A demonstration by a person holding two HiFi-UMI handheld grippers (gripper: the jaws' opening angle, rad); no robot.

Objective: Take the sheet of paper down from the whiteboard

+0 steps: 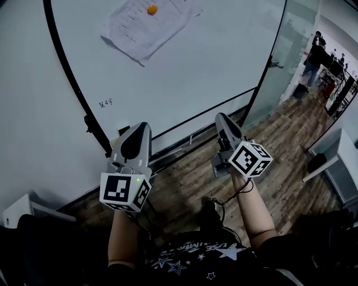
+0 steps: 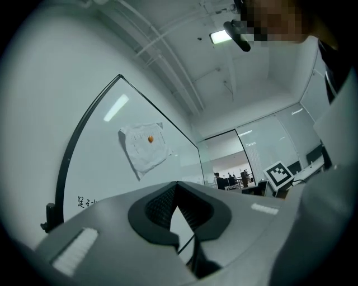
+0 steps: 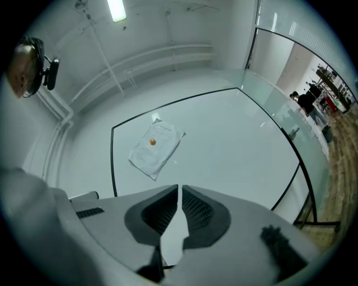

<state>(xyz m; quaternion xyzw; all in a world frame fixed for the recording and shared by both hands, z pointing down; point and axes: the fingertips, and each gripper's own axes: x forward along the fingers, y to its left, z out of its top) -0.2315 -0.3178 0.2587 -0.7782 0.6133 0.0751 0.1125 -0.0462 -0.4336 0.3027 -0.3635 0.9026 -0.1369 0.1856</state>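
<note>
A crumpled printed sheet of paper point(image 1: 150, 25) hangs on the whiteboard point(image 1: 184, 72), pinned by a small orange magnet point(image 1: 152, 9). The same paper point(image 2: 146, 147) shows in the left gripper view and, in the right gripper view, the paper point(image 3: 156, 148) lies well beyond the jaws. My left gripper point(image 1: 138, 129) is shut and empty, held low, well below the paper. At the same height to its right, my right gripper point(image 1: 222, 118) is shut with nothing in it. Both point toward the board, apart from it.
The whiteboard's black frame point(image 1: 67, 72) runs down the left and along the bottom, with small handwriting point(image 1: 106, 103) near the left edge. A glass wall point(image 1: 291, 50) stands to the right, with people point(image 1: 313, 56) in an office beyond. Wooden floor point(image 1: 279, 162) lies below.
</note>
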